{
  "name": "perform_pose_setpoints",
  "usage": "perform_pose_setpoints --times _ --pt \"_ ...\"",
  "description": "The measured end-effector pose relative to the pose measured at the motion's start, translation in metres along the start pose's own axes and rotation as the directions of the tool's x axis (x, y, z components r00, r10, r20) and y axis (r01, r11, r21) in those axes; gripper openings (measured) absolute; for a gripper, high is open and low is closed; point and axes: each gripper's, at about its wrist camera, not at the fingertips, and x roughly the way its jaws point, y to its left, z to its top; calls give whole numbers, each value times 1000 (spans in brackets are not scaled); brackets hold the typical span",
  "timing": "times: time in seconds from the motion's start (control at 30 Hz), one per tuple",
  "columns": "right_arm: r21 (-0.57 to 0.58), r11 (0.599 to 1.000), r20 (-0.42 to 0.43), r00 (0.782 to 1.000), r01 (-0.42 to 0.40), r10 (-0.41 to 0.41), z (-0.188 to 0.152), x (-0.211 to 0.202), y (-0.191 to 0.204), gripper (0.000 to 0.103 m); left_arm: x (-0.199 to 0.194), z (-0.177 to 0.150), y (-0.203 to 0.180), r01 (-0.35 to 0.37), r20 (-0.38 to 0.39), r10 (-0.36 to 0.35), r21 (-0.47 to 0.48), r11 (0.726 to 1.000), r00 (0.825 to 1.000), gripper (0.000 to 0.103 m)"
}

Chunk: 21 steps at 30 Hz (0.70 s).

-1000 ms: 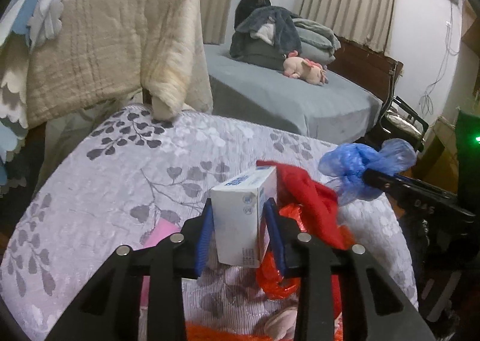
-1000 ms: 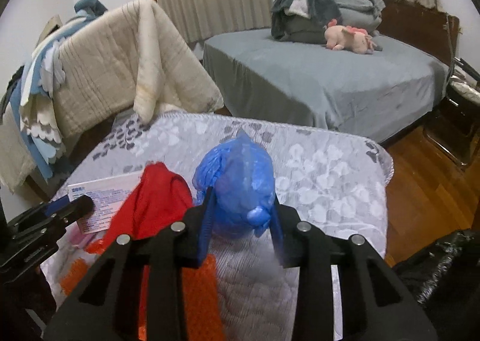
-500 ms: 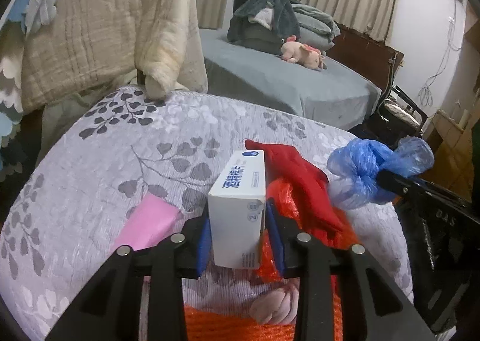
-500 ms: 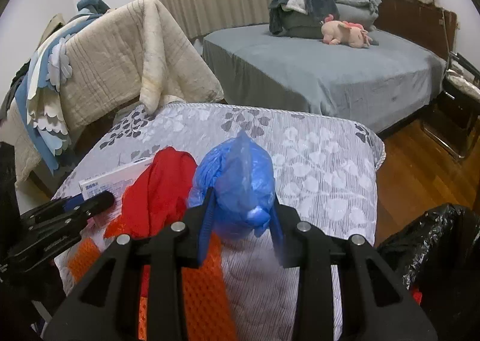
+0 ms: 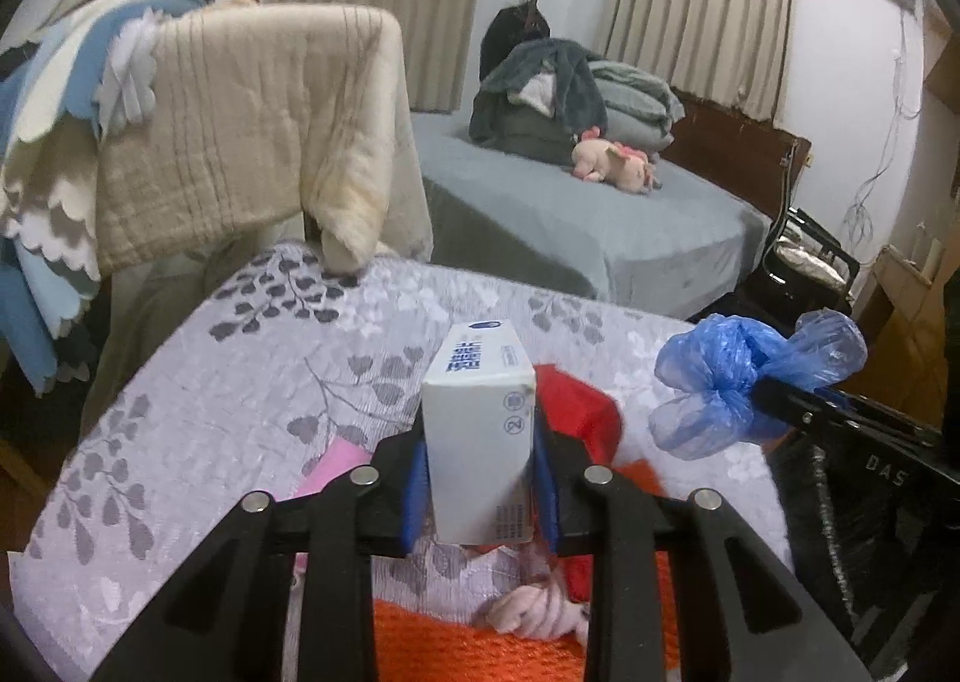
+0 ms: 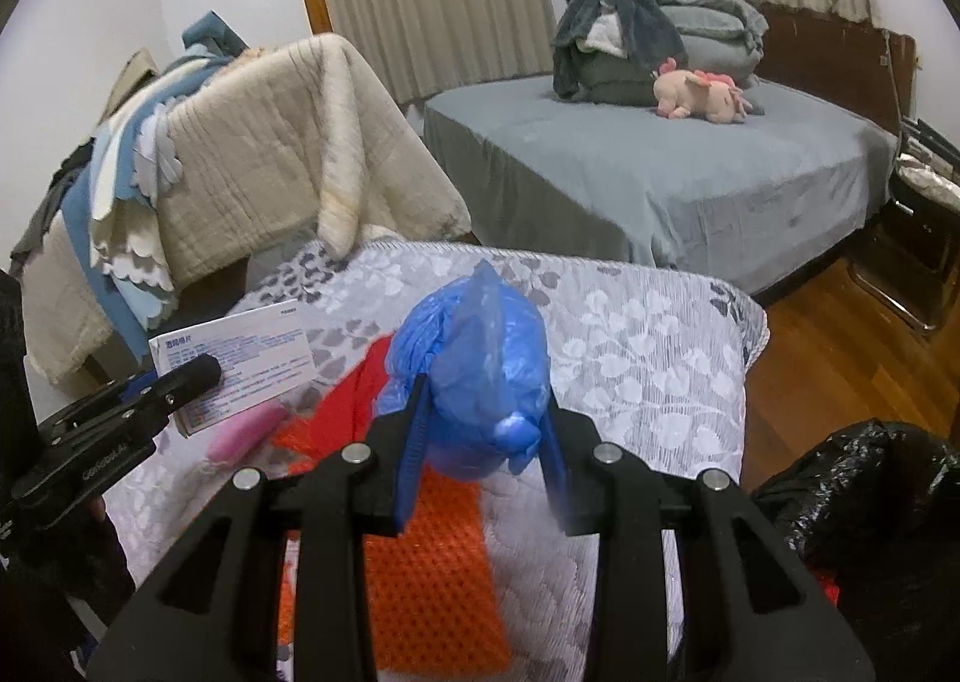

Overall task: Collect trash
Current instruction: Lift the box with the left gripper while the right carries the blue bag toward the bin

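Two grips: left fingers (image 5: 480, 493) clamp white box (image 5: 480, 430), long axis pointing forward; right fingers (image 6: 483, 457) pinch blue bag (image 6: 474, 376).

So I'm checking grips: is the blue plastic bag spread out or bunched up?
Bunched up. The blue plastic bag is crumpled into a wad, clamped in the right gripper above the mattress.

Right gripper (image 6: 483, 460) clamped on a crumpled blue plastic bag (image 6: 474, 382), held above the leaf-patterned mattress (image 6: 648, 358). At the mattress's left edge, left gripper (image 6: 180, 376) pinching a white printed box (image 6: 234, 364). Beneath: red cloth (image 6: 360, 388), orange mesh (image 6: 432, 562), a pink item (image 6: 246, 430). Black trash bag (image 6: 870, 502) off the right edge.
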Motion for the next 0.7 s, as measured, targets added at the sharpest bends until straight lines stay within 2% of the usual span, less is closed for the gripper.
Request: perform_pose_setpoints --times 0.33,0.7 --pt "-7 1000 59 998 -12 12 1 -55 7 32 -51 -1 -23 23 55 -23 11 1000 998 29" --pt "20 1000 92 995 23 -25 -17 -119 -12 32 -87 -12 -77 83 68 -88 68 994 994 29"
